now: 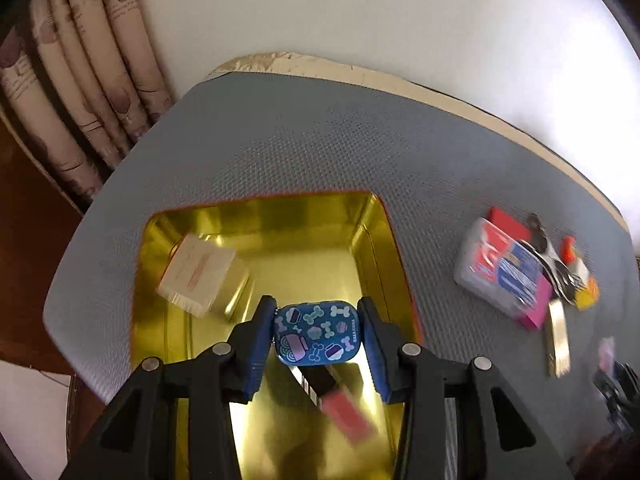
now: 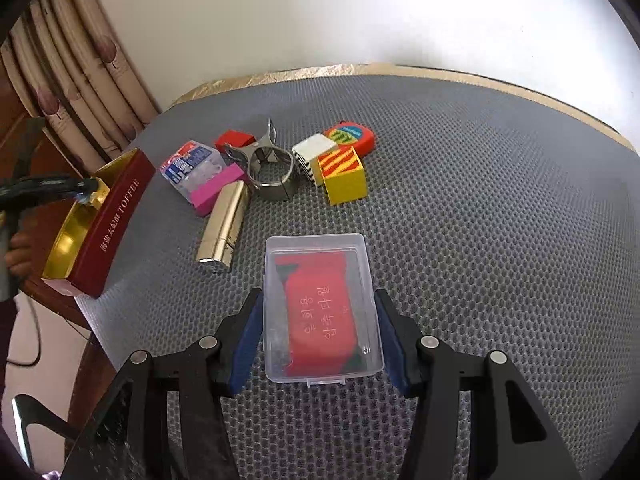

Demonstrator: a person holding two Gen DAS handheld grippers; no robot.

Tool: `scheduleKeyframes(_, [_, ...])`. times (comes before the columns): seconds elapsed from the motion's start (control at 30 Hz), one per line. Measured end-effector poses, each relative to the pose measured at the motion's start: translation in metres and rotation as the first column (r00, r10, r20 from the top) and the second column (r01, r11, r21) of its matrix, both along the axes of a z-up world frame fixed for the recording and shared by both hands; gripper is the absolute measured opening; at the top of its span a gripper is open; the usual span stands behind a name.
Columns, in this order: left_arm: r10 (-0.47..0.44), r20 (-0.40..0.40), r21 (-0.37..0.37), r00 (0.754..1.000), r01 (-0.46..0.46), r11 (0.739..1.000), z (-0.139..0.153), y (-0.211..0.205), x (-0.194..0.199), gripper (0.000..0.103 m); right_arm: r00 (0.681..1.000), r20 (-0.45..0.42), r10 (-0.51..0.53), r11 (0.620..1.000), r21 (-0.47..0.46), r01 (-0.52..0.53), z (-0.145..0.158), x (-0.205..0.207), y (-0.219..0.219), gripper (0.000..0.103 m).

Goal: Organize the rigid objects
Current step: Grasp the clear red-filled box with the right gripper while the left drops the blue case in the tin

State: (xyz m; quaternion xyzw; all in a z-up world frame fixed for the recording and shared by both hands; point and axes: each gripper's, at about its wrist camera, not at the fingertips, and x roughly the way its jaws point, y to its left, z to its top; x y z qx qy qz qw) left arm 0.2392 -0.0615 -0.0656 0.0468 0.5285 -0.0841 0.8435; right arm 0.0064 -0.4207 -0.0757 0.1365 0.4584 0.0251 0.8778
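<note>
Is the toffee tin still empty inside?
No: in the left wrist view a pale box and a pink-tipped item already lie in the gold toffee tin.

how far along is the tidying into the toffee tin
Done: a pale box and a red-ended item lie in the gold tin. In hand: the left gripper holds a blue case over the tin; the right gripper clamps a clear box. Left: gold tube, metal clip, blocks.
</note>
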Motion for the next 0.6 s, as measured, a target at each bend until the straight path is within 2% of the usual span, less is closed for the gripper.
scheduleKeyframes(0.07, [0.013,0.003,0.013,1.000,-0.013,1.000,-0.009,-0.002,0.012,0.042,1.000,0.004,0.001,1.000,0.005,-0.001,0.003,0.001,0.002,0.050])
scheduleKeyframes(0.13, [0.010,-0.006,-0.004,1.000,-0.010,1.000,-0.019,-0.008,0.025,0.042,1.000,0.006,0.000,1.000,0.009,0.000,0.006,0.003,0.002,0.050])
scheduleKeyframes(0.23, [0.008,0.012,0.027,1.000,-0.008,1.000,-0.027,-0.011,0.035,0.042,1.000,0.004,0.001,1.000,0.008,-0.001,0.008,0.005,0.004,0.050])
scheduleKeyframes(0.4, [0.003,-0.043,0.008,0.999,-0.003,1.000,-0.037,-0.008,0.046,0.043,1.000,-0.011,-0.001,1.000,0.028,0.001,0.005,0.008,0.004,0.050])
scheduleKeyframes(0.47, [0.000,-0.045,0.000,0.999,0.000,1.000,-0.036,-0.007,0.050,0.043,1.000,-0.011,-0.002,1.000,0.031,0.003,0.006,0.008,0.005,0.050])
scheduleKeyframes(0.6, [0.025,0.003,0.021,1.000,-0.025,0.999,-0.025,-0.003,0.046,0.049,1.000,-0.004,0.002,1.000,0.020,-0.002,0.011,0.007,0.009,0.050])
